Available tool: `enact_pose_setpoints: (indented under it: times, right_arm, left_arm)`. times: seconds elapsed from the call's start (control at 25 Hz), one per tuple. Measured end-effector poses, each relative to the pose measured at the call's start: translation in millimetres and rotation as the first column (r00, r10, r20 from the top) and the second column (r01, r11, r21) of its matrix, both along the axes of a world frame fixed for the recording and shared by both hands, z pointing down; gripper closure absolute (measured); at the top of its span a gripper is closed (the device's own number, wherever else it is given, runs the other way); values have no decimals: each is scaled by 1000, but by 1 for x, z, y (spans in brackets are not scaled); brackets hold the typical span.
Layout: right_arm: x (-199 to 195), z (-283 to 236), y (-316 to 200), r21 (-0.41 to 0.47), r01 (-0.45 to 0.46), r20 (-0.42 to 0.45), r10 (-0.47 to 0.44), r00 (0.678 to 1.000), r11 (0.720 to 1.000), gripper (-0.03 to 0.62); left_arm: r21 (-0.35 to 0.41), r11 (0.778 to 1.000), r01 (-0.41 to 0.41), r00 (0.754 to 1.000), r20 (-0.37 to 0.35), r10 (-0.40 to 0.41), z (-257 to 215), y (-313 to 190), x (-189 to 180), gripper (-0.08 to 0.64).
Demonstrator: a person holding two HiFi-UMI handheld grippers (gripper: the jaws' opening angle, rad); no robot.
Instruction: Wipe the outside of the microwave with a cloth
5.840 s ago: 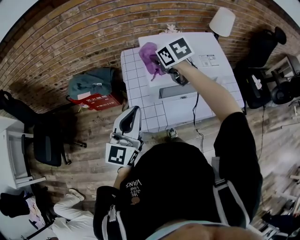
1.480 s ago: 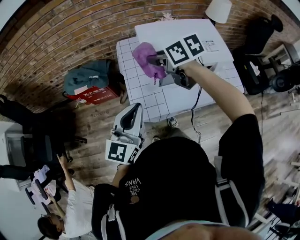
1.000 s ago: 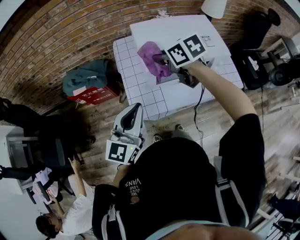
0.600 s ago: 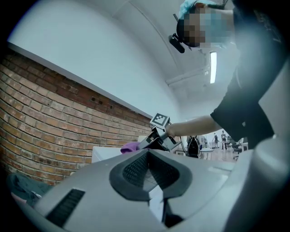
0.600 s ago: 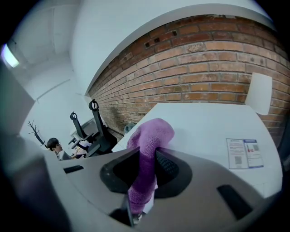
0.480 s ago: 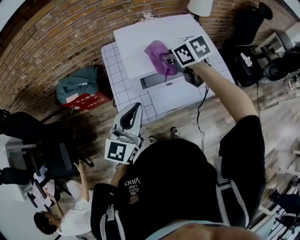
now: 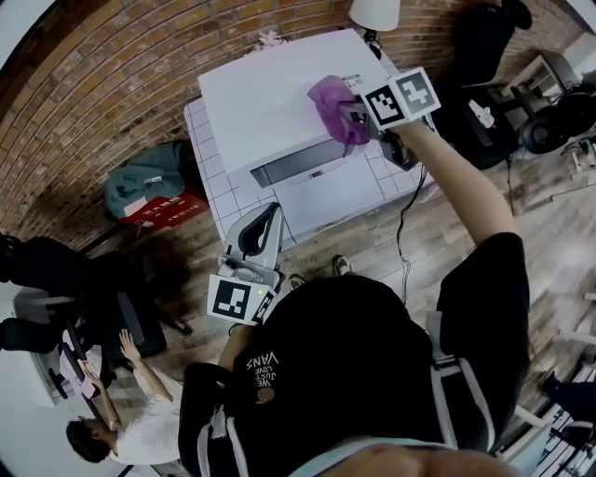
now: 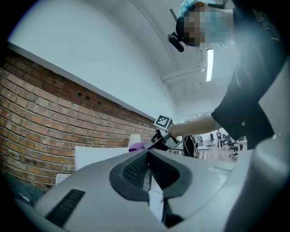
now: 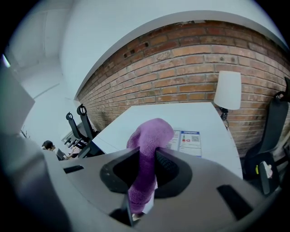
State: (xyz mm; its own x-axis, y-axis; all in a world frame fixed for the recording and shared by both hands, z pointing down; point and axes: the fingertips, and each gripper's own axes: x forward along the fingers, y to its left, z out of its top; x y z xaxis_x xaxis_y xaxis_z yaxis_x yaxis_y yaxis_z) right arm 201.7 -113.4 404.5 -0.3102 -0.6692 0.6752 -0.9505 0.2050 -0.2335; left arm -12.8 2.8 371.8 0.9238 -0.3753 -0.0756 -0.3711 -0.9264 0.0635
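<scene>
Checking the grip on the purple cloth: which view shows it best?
The right gripper view: the purple cloth sits clamped between the jaws, close up. Head view shows it small; left gripper view, a distant sliver.

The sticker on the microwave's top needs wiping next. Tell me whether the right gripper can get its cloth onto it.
Probably yes. The right gripper, shut on the purple cloth, is over the microwave top, and the sticker lies just beyond the cloth with nothing between.

Cloth (image 7: 331, 101) atop microwave (image 7: 261, 98), lamp (image 7: 374, 12) behind.
</scene>
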Motion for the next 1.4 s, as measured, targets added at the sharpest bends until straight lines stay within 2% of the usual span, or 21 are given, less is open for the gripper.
enact_pose_setpoints:
  times: [0.32, 0.64, 1.16, 1.4]
  right_arm:
    - [72, -2, 21, -1, -71, -23, 71, 997, 997, 529]
    - [124, -3, 30, 6, -109, -23, 109, 994, 994, 531]
    - [157, -5, 30, 43, -72, 24, 71, 997, 997, 531]
    - [172, -5, 34, 49, -70, 31, 69, 997, 996, 530]
  left_arm:
    - [10, 1000, -12, 1000, 20, 12, -2, 11, 42, 551]
    - [17, 1000, -2, 1000, 30, 1, -1, 19, 74, 551]
    - [15, 999, 29, 1000, 2, -29, -2, 27, 118, 549]
    - [8, 999, 31, 999, 17, -31, 3, 31, 135, 549]
